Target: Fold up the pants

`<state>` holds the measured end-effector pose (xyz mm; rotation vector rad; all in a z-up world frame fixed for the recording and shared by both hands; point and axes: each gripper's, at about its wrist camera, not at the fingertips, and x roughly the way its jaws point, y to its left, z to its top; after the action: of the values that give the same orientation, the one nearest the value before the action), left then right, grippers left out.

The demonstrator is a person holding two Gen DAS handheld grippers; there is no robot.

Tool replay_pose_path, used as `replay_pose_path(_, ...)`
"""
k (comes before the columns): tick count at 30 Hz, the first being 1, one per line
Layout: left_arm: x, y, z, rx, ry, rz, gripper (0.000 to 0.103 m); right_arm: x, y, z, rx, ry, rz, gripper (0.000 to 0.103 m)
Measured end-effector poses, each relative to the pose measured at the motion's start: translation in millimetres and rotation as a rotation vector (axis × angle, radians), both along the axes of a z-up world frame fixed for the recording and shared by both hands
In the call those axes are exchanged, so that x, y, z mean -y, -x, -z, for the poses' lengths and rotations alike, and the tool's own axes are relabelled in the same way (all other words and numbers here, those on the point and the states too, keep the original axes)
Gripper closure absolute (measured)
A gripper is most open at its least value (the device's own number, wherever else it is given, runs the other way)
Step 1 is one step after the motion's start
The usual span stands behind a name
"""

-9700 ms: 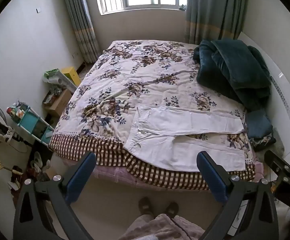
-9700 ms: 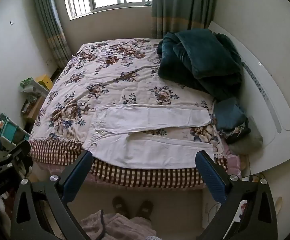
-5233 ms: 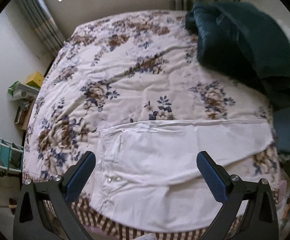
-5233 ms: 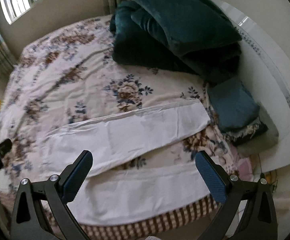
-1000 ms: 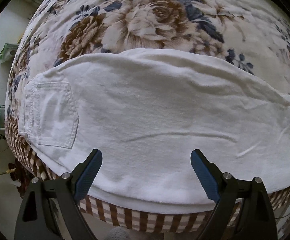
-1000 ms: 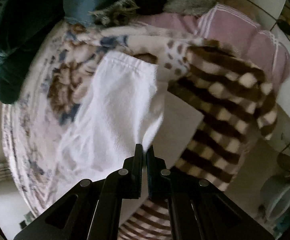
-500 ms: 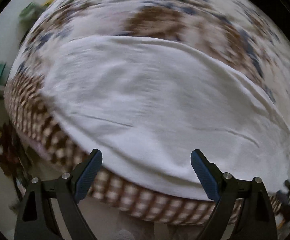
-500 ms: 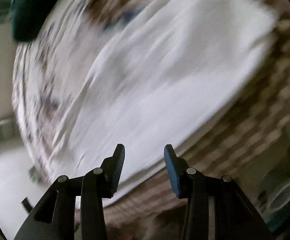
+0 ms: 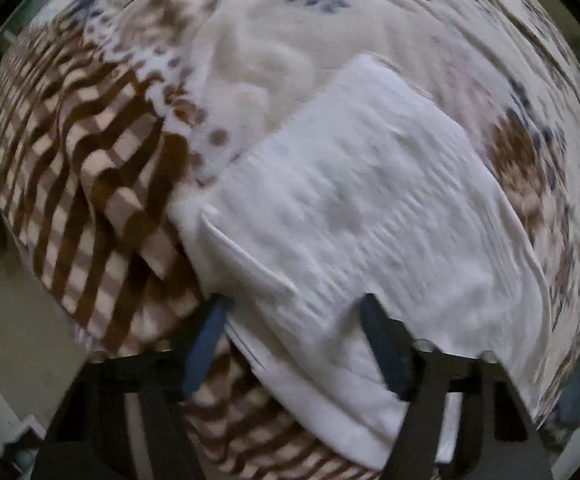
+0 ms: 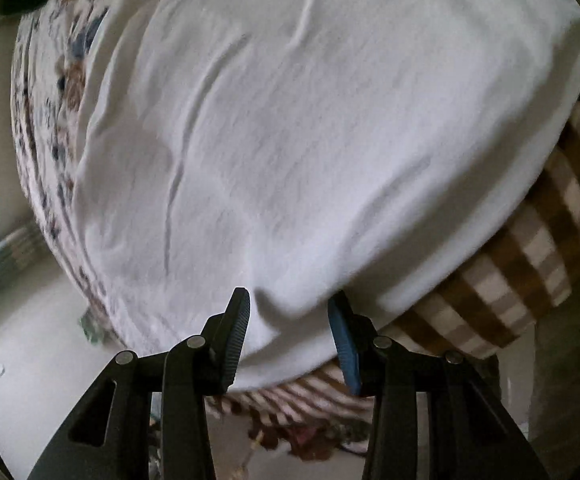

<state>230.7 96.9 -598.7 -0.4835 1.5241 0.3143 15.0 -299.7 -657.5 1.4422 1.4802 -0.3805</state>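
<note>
Left tongs (image 9: 293,316): low at the bed's edge, fingers apart, straddling the waistband corner of the white pants (image 9: 369,208); not clamped. View blurred.

Right tongs (image 10: 288,312): close over the pants (image 10: 309,120), fingers apart, a fold of the cloth's near edge lying between them; contact not clear.

Pants: lying on the floral quilt (image 9: 369,12) near its brown checked border (image 9: 90,160). In the left view the long axis runs from 7 o'clock, waistband end, toward 3 o'clock.
</note>
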Motion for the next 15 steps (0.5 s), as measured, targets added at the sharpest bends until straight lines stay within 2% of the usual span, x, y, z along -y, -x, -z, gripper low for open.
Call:
replay_pose_path(1,-5,0,0,0.030,0.011,-0.010,0.070,-5,-1,-1,-0.014,0.044,-0.013,0.081)
replay_pose_path(3,-8,0,-4,0.054,-0.016,0.006,0.087,-7,0,-3,-0.010,0.078,-0.008,0.083)
replay_pose_path(6,-2,7,-17,0.113,-0.043,0.051,0.092,-20,-5,-17,0.014,0.146,-0.046,0.090)
replay_pose_path(10,-6,20,-40,0.168,-0.040,0.068,0.092,-27,-10,-43,0.030,0.199,-0.097,0.091)
replay_pose_path(15,-25,28,-46,0.157,-0.019,0.055,0.093,-18,-9,-65,0.039,0.192,-0.143,0.092)
